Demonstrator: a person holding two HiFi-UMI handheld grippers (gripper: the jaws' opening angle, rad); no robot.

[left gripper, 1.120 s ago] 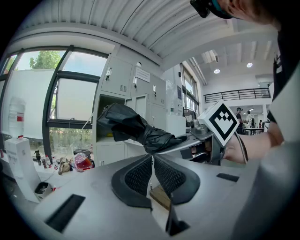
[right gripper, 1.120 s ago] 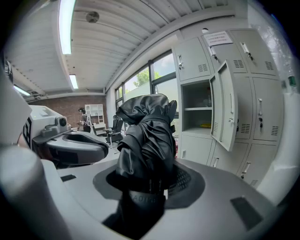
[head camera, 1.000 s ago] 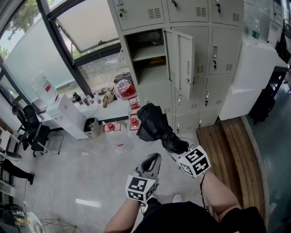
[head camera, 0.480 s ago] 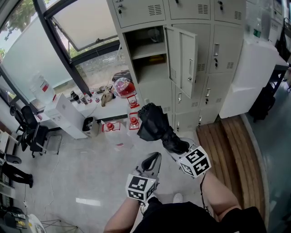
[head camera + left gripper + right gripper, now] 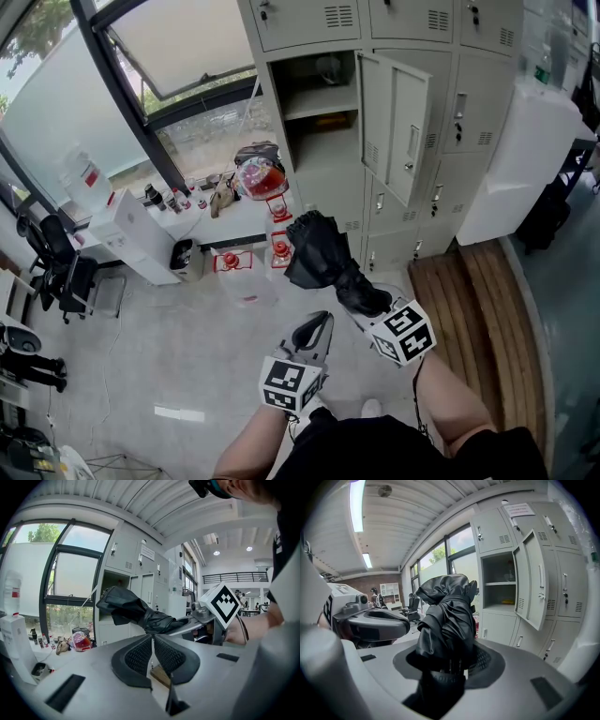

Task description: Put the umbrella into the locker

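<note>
The person has a folded black fabric umbrella (image 5: pixel 319 253) clamped in the right gripper (image 5: pixel 364 302). In the right gripper view the jaws are pressed on the lower end of the bundle, and the crumpled canopy sticks up and forward past them. The umbrella is up in the air in front of the person, aimed roughly at the bank of grey metal lockers (image 5: pixel 441 56) but well apart from it, so it's not inside anything yet.

The left gripper (image 5: pixel 317 326) has nothing in it. Its own view shows the two ribbed black jaws closed together with nothing between them. In the head view it hangs just beside the right one and a bit lower, clear of the umbrella.

One locker compartment (image 5: pixel 319 150) is open, with its grey door (image 5: pixel 398 122) swung out to the right. A shelf (image 5: pixel 319 101) splits it into an upper and a lower part. A small yellowish thing (image 5: pixel 334 120) sits at the back of the lower part, too small to tell what it is. The doors around it are shut.

Left of the lockers, a low white desk (image 5: pixel 234 223) under the big window (image 5: pixel 187 56) has a reddish round thing (image 5: pixel 261 178) and some small bottles (image 5: pixel 155 199) on it. A black office chair (image 5: pixel 56 258) stands at far left on the pale floor (image 5: pixel 187 347).
</note>
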